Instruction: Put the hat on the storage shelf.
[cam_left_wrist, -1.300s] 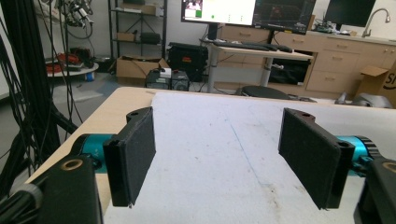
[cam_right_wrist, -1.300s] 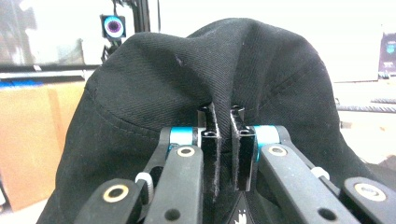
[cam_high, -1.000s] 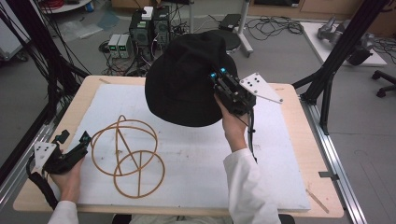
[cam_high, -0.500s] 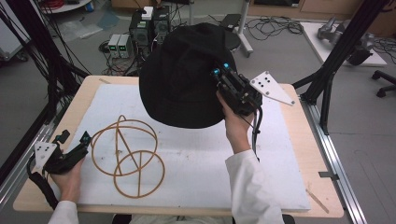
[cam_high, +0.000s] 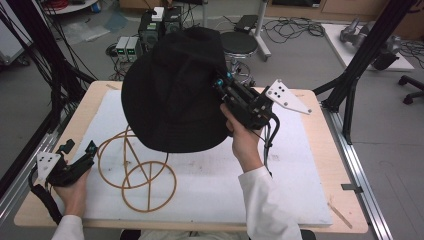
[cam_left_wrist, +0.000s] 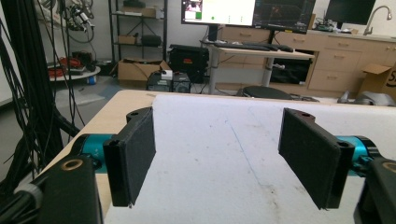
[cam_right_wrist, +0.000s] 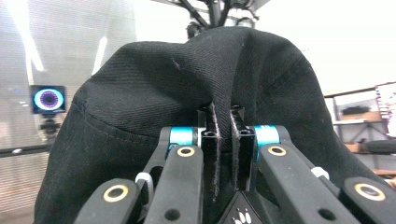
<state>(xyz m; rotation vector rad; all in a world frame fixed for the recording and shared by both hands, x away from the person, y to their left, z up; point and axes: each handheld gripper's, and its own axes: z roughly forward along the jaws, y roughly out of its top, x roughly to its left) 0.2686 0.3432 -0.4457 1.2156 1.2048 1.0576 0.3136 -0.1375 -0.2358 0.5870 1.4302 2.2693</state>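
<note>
The right hand-held gripper has its jaws pressed together on a fold of the black hat, pinching the cloth at the hat's right edge. The hat hangs in the air above the far part of the table, tilted, with its broad body spreading to the left of the hand-held gripper and its lower rim over the top of the wire stand. In the right gripper view the two black pads stand nearly touching, with a thin pleat of the hat caught between them, and the rest of the cloth bulges up and outward beyond the tips.

The left hand-held gripper rests near the left edge of the table, just beside the wire stand, well apart from the hat. Its jaws are spread wide with nothing between them, and the left gripper view shows bare white table between the pads.
</note>
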